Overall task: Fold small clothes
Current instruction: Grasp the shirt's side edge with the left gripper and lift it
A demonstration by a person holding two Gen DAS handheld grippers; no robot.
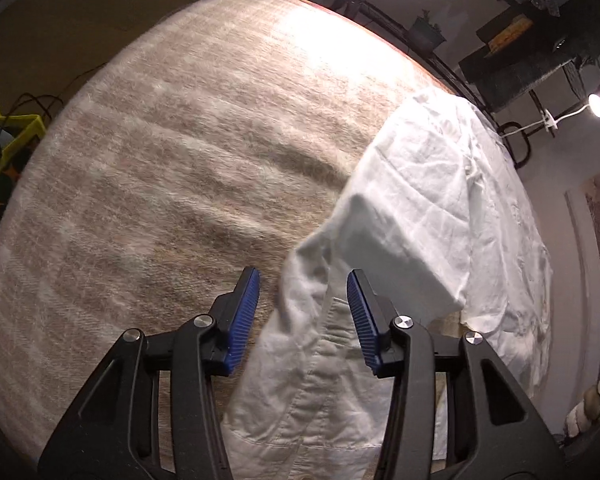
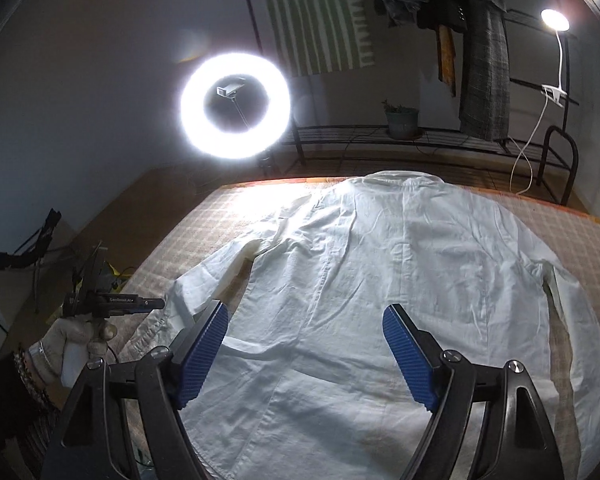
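Note:
A white long-sleeved shirt (image 2: 380,264) lies spread on a beige checked blanket (image 2: 204,232), its collar at the far end. In the left wrist view its left sleeve (image 1: 300,360) runs between the blue pads of my left gripper (image 1: 302,280). The jaws stand apart and gaps show on both sides of the cloth. The right wrist view shows that same gripper (image 2: 156,303) at the sleeve's cuff, held by a gloved hand (image 2: 72,340). My right gripper (image 2: 306,314) hovers open over the shirt's lower body, with nothing pinched.
A bright ring light (image 2: 235,105) stands beyond the blanket's far edge. Behind it is a black metal rack (image 2: 380,140) with a plant pot (image 2: 401,120), hanging clothes (image 2: 484,60) and a clip lamp (image 2: 554,20). A yellow frame (image 1: 16,140) sits off the blanket's left side.

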